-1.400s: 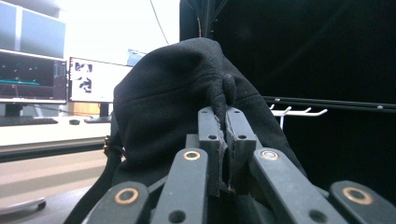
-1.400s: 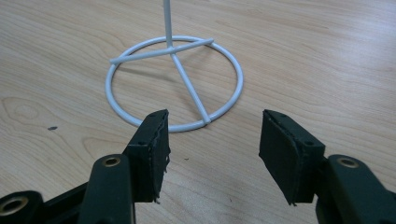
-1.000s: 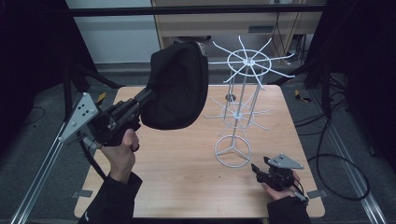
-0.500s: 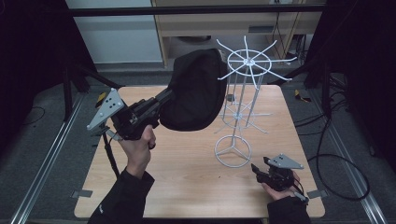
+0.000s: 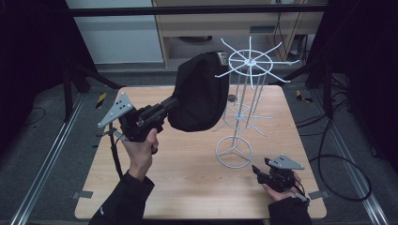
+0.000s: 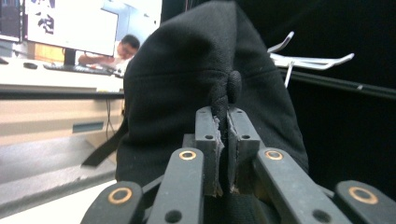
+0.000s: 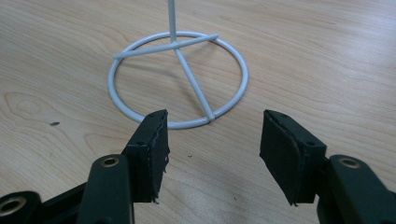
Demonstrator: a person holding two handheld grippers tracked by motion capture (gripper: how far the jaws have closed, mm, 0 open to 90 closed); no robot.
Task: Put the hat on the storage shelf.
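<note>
The black cap (image 5: 199, 93) hangs in the air at the far middle of the wooden table (image 5: 187, 183), pinched by a fold of its cloth near the crown button in the left gripper (image 5: 165, 108). Compared with the high views of a second and half a second ago, the cap has travelled from above the table's near-left part toward the right and slightly downward. Its far edge now sits just beside the spoked top ring of the white wire rack (image 5: 248, 63), overlapping the nearest prongs in the high view; whether cloth and wire touch cannot be told. By judgement, the work in hand is hanging the cap on the rack, and the carry is nearly complete, with the placing over a prong not yet done.

In the left gripper view the left gripper (image 6: 222, 135) has its pads drawn together on a thin ridge of the cap (image 6: 187, 93), with a narrow slit between them; the jaws have just been opening a trifle, yet the cloth remains clamped.

The right gripper (image 5: 262, 171) rests low at the table's near-right, beside the rack's round base. In the right gripper view the right gripper (image 7: 212, 149) has its pads standing wide apart over bare wood, holding and touching nothing, just short of the rack base (image 7: 180, 79).
</note>
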